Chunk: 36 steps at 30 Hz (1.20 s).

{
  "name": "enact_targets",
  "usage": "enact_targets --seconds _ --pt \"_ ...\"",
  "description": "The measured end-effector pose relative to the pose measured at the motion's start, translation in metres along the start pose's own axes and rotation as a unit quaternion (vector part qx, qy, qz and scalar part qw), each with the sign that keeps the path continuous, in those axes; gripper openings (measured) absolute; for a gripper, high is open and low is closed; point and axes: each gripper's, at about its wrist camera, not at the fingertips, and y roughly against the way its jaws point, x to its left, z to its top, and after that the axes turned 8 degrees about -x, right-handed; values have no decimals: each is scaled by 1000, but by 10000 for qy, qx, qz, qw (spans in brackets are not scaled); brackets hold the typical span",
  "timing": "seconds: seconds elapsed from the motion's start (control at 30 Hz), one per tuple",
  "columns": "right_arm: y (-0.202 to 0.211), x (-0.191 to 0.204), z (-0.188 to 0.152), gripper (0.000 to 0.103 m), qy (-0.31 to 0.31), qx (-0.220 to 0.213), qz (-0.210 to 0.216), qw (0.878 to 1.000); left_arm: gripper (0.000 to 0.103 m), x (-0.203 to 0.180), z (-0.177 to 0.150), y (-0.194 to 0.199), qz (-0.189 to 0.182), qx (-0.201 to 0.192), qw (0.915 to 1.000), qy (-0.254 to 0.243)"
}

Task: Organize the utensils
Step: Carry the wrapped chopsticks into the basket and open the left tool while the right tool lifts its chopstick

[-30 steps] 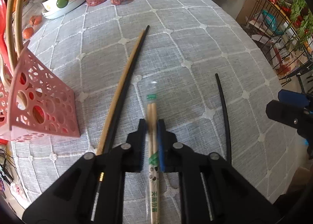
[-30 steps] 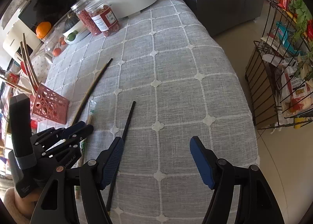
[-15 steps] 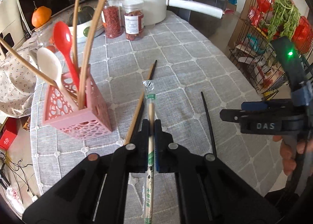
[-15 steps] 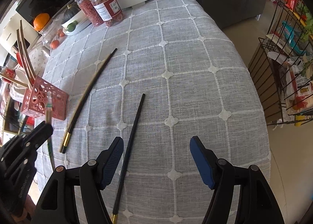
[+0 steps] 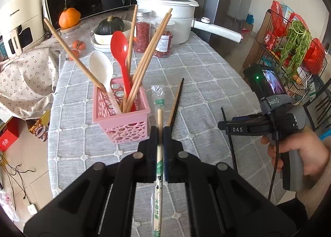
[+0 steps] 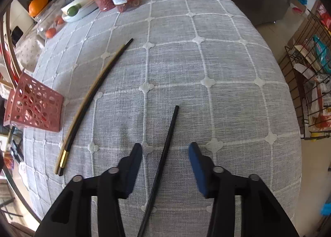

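Observation:
My left gripper (image 5: 159, 133) is shut on a pair of wrapped disposable chopsticks (image 5: 158, 117), held above the table just right of the pink utensil basket (image 5: 121, 121). That basket holds a red spoon (image 5: 119, 50), a white spoon (image 5: 101, 69) and several wooden chopsticks. My right gripper (image 6: 165, 153) points down at the table, its jaws closing around a single black chopstick (image 6: 168, 139) that lies between them, pads not touching it. A brown and a black chopstick (image 6: 93, 94) lie side by side on the cloth to the left.
A grey checked tablecloth (image 6: 206, 61) covers the table. Two jars of red goods (image 5: 163, 38), a white pot (image 5: 171, 19), a bowl with a squash (image 5: 110, 26) and an orange (image 5: 69, 16) stand at the back. A wire rack (image 5: 293, 46) with groceries is on the right.
My left gripper has lifted the wrapped chopsticks off the cloth and up beside the basket. My right gripper has moved over the single black chopstick and its jaws have narrowed around it.

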Motion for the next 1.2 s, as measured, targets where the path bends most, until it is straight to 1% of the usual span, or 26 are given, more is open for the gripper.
enact_targets --seconds 0.03,0.07,0.1,0.13,0.17,0.27,0.4,0.53,0.63,0.73,0.83,0.97,1.1,1.2 --pt "-1 4 0 33 116 -4 -174 9998 6 1 0 1 -6 -10 10000 19" --pt "-1 8 -1 29 230 -19 -289 9993 6 3 0 2 -9 -26 10000 38" --pt "-1 12 -1 25 317 -38 -300 9990 6 4 0 4 -13 -47 10000 59" --pt "-1 14 -2 13 371 -35 -294 9989 6 5 1 5 -24 -68 9999 80" --pt "-1 15 -3 10 391 -24 -255 9989 6 7 1 7 -28 -93 9999 101" --pt "-1 13 -4 8 386 -86 -177 9991 6 11 2 10 -37 -177 9997 183" --pt "9 2 -9 5 207 -208 186 9994 6 19 7 24 -12 -465 9984 309" --pt "38 -3 -7 5 98 -584 503 9970 6 30 15 39 77 -854 9950 509" --pt "64 -3 -8 5 74 -909 750 9930 6 38 21 51 155 -1228 9899 697" --pt "88 1 -8 5 91 -1212 979 9878 6 44 25 63 231 -1728 9808 877" --pt "107 8 -7 5 113 -1469 1179 9820 6 47 28 71 308 -2286 9680 991" --pt "130 19 -5 5 205 -1842 1329 9736 6 47 33 74 475 -2862 9510 1069" --pt "147 22 -5 5 257 -2117 1451 9662 6 44 42 75 695 -3299 9343 1161" --pt "158 24 -6 5 307 -2343 1520 9597 6 43 48 71 813 -3513 9246 1228"
